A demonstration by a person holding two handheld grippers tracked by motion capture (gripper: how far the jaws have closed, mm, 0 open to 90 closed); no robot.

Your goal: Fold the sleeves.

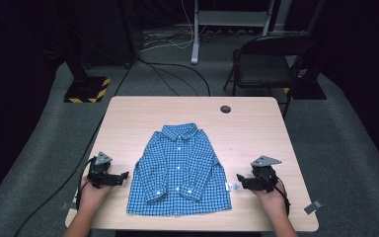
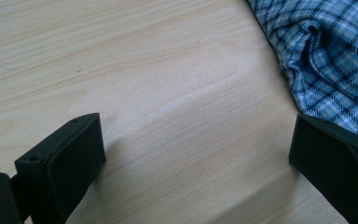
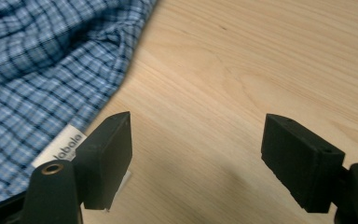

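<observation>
The left tongs rest low over the tabletop with their jaws spread wide and nothing between them, just beside the left edge of a blue checked shirt; in the left gripper view the tongs frame bare pale wood, with the shirt close to the far jaw. The right tongs sit likewise wide and empty just off the shirt's right hem, and in the right gripper view the tongs stand over bare wood while a white label sewn to the shirt lies right by the near jaw. The shirt lies flat, front up, buttoned, collar pointing away from the person and both sleeves folded in over the front, in the near middle of the tabletop. The surface is light wood grain with a dark round cable hole near its far edge. Around it is grey carpet, a black chair beyond the right far corner, a stand base with yellow-black stripes to the left, loose cables on the floor, and dark curtains behind.
</observation>
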